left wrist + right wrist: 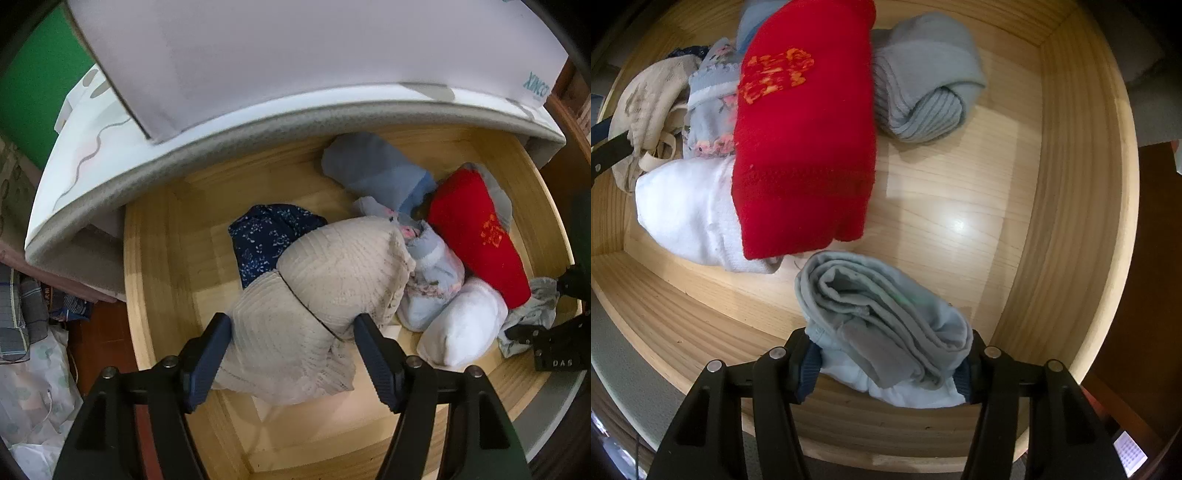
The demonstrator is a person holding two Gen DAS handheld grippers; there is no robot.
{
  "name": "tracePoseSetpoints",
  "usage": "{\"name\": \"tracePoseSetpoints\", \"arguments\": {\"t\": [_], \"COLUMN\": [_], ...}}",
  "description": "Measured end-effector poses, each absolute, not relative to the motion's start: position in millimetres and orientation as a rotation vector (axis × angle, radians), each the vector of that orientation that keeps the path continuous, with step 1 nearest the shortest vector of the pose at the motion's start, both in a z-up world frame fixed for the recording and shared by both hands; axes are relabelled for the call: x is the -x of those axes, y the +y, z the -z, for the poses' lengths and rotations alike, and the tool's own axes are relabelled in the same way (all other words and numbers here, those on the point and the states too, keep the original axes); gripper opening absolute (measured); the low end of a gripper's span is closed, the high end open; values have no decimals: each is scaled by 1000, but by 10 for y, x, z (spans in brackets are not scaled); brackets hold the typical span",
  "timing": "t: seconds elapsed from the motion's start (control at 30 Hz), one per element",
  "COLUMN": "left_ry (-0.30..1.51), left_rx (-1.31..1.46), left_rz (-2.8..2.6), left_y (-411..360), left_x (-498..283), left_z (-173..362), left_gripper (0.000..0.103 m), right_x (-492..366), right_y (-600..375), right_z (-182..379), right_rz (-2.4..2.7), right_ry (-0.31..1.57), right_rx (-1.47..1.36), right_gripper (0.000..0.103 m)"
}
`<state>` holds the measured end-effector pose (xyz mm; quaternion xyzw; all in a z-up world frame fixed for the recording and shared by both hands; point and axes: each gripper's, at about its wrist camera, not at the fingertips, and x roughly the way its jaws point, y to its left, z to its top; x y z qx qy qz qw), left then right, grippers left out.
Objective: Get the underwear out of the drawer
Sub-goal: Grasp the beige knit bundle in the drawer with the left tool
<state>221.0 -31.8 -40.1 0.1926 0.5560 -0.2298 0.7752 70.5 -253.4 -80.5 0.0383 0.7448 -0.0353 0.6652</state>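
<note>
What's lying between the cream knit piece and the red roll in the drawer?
A pale blue floral bundle and a white roll lie between the cream knit piece and the red roll. The left wrist view shows it best.

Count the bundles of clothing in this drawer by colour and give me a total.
Red: 1
White: 1
Cream knit: 1
Navy floral: 1
Pale blue with pink flowers: 1
Grey-blue: 2, one at the back, one ribbed roll
Pale grey-green: 1
Total: 8
</note>
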Motion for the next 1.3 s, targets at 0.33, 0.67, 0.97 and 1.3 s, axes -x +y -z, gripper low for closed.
{"name": "tracePoseSetpoints", "arguments": {"t": [0.33,0.67,0.97,1.3], "left_ry": [1254,1286,1331,1380], "left_rx": [-364,-348,-375,-262], "left_rz": [487,481,429,344], "left_y": [-285,-239,-207,-48], "left_x": [-2381,-2458,-2434,-2332], "left_z": [512,644,670,613], "left_gripper": [78,80,64,47], "right_x": [-712,-719,-727,-735], "right_y": [-2520,-2524,-2527,-2530], "right_z": [813,821,824,827], "right_rz": [70,69,68,66], "right_ry": [1682,1682,1683,1684], "right_rx": [-85,-84,-84,-83], "right_gripper": [54,55,55,55]}}
